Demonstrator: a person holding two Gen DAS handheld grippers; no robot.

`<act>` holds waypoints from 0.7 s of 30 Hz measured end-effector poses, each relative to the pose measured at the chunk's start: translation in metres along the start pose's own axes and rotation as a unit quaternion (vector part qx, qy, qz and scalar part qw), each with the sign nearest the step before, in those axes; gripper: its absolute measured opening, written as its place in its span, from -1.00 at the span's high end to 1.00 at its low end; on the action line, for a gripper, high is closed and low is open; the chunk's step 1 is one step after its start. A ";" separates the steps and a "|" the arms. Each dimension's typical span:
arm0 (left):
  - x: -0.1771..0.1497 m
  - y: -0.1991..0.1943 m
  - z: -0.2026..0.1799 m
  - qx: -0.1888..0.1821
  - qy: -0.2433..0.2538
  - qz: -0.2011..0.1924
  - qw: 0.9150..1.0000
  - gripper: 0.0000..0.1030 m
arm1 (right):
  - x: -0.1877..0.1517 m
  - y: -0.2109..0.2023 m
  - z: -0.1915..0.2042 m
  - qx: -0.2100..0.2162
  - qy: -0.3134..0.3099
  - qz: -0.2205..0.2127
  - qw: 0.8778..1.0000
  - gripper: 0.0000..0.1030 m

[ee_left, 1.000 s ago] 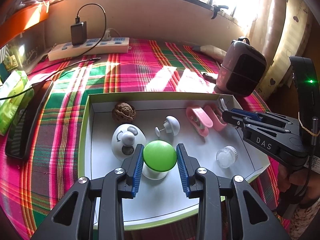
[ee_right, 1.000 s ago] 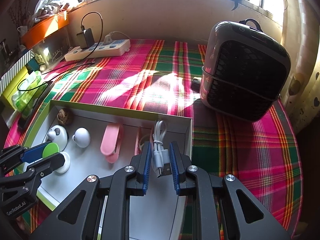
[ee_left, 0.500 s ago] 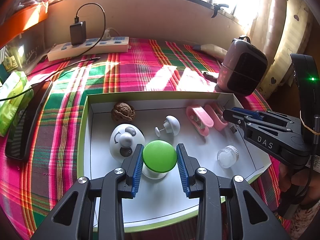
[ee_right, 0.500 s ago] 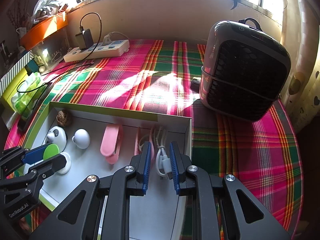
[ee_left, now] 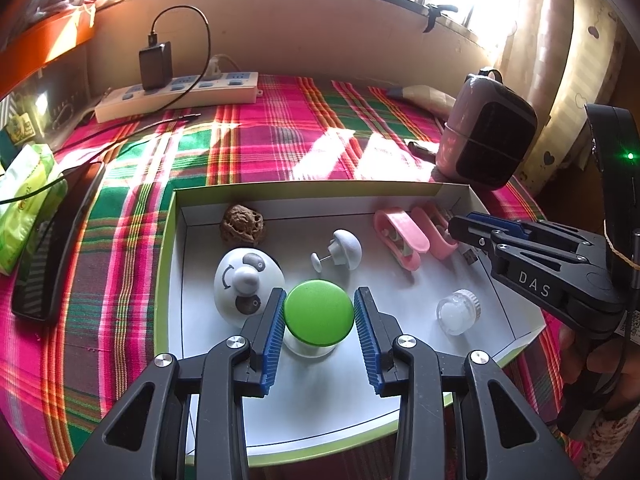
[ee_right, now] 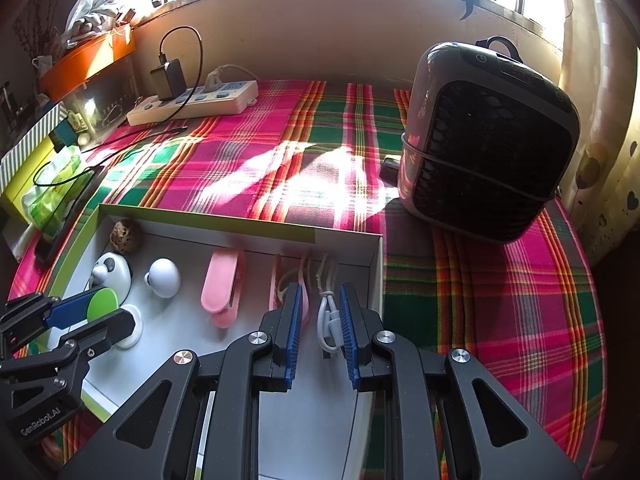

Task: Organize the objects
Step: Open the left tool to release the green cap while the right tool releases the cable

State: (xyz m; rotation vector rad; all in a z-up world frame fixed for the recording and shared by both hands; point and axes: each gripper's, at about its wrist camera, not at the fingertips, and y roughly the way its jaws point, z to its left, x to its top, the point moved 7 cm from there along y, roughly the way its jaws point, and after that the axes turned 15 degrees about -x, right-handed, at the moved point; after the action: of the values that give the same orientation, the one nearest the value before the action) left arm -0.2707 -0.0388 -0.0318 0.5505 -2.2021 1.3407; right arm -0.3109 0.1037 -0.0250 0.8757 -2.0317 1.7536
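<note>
A shallow white box with a green rim lies on the plaid cloth. In it are a walnut, a panda-face dome, a white mushroom knob, two pink clips and a clear jar. My left gripper is shut on the green-topped knob, which rests on the box floor. My right gripper stands open around a coiled white USB cable lying in the box's right end, beside the pink clips.
A dark pink heater stands right of the box. A white power strip with a black charger lies at the back. A black phone and a green packet lie left of the box.
My right gripper has lowered the white cable into the box's right end and opened, so the cable now lies on the floor. The left gripper has stayed on the green knob.
</note>
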 end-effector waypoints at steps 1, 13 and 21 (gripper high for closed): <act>0.000 0.000 0.000 0.000 0.000 0.000 1.000 0.31 | -0.001 -0.001 -0.001 0.000 0.001 0.000 1.000 0.61; 0.001 -0.008 -0.007 0.011 0.008 -0.010 1.000 0.28 | -0.002 -0.009 -0.002 0.008 0.013 -0.008 1.000 0.29; -0.003 -0.015 -0.010 0.016 0.010 -0.014 1.000 0.28 | -0.007 -0.017 -0.002 0.011 0.019 -0.013 1.000 0.28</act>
State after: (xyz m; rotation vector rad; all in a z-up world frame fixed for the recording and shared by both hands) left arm -0.2578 -0.0362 -0.0193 0.5759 -2.1522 1.3627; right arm -0.2951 0.1064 -0.0162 0.8640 -1.9725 1.7689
